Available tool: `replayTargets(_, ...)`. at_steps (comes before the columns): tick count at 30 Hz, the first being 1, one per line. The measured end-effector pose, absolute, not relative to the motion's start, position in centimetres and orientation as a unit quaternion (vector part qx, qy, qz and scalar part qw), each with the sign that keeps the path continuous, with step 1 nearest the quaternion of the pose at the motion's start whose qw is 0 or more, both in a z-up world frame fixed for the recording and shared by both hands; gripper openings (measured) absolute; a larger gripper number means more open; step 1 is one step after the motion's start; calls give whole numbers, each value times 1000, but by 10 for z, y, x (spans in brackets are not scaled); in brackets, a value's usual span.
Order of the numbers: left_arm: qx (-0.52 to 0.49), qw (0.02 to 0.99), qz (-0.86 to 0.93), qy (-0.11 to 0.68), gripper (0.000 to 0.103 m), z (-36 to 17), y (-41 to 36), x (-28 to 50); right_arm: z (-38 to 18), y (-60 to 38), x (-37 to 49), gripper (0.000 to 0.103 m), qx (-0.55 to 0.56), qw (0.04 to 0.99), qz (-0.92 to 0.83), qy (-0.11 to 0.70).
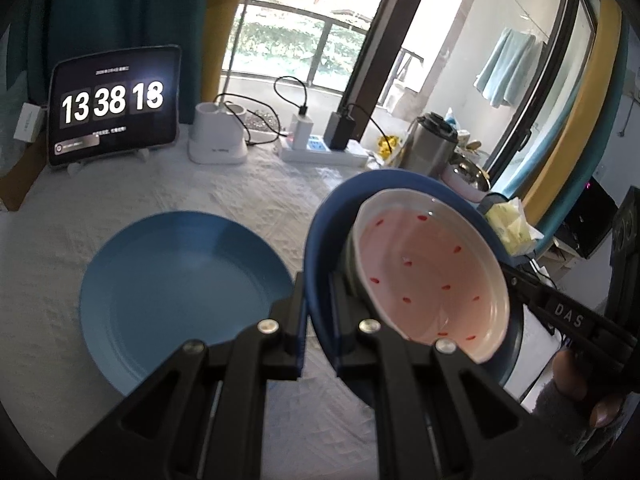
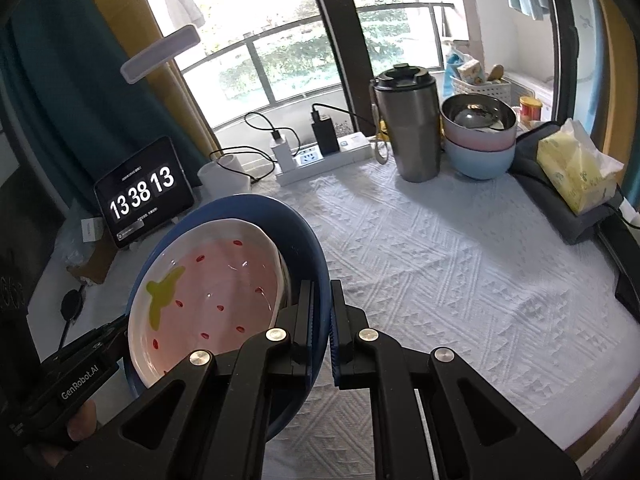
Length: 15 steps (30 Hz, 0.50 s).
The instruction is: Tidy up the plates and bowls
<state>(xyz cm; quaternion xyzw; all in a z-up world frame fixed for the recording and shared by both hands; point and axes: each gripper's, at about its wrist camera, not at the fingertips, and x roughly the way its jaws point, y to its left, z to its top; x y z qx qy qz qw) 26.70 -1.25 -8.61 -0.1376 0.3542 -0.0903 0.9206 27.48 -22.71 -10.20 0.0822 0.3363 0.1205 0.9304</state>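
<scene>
Carrying item: dark blue plate [image 1: 320,240], rigid, held tilted above the tabletop [image 2: 460,260] with a strawberry-patterned bowl [image 1: 428,276] resting loose inside. Left tongs [image 1: 316,312] were clamped on one rim edge, right tongs [image 2: 322,320] clamped on the opposite edge. Judged glazed, slippery, breakable; the bowl could slide, so opposite rim grips suited it. Lighter blue plate [image 1: 184,292] lay flat nearby. Stacked bowls [image 2: 478,140] stood beside a steel tumbler [image 2: 408,124].

My surface [image 2: 460,272] has a white textured cloth. Light blue plate [image 1: 184,292] lies flat on it. Along the far edge: clock tablet [image 1: 114,104], power strip [image 2: 320,162], steel tumbler [image 2: 408,124], stacked bowls [image 2: 478,140], tissue pack [image 2: 576,168].
</scene>
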Motion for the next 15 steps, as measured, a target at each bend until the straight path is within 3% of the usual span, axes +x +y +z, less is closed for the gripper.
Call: replayTargets(15,-152,922,-70,348,8,-87,23,261,-99,-190,277,9,63,928,139,339)
